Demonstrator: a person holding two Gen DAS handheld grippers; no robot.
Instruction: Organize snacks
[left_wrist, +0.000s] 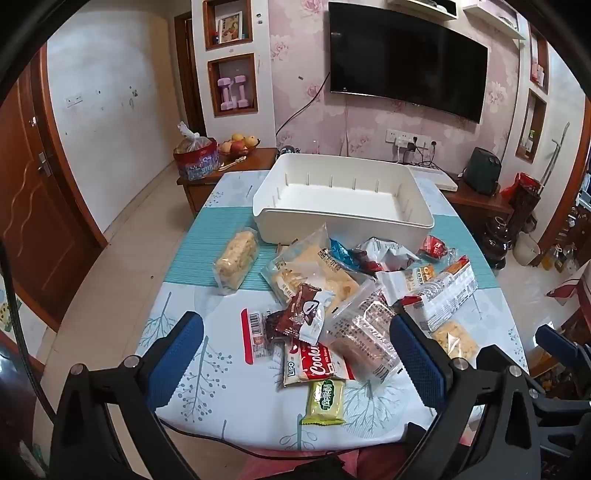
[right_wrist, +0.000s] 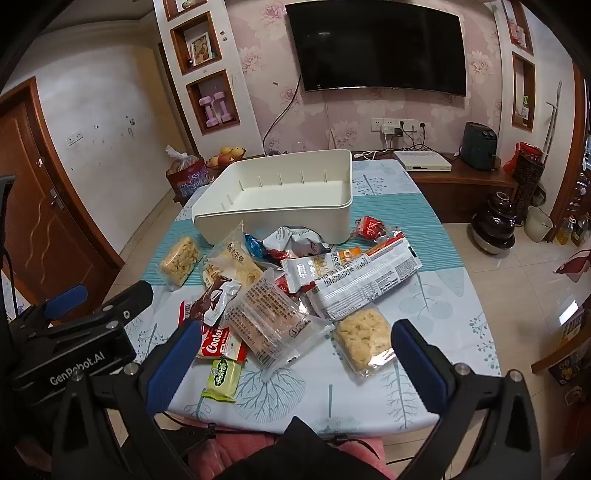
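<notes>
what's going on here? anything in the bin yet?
Not yet. A person holds a gripper in each hand over a table strewn with snack packets. The left gripper and right gripper are both open and hold nothing. The white bin at the far side is empty. The packets lie in a loose pile in front of it, among them a red cookie pack and a green packet nearest the grippers. Sorting hasn't started.

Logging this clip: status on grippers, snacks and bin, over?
Left hand-held gripper open, right hand-held gripper open, both empty. Snacks piled on table; white bin empty. Nothing blocking.
</notes>
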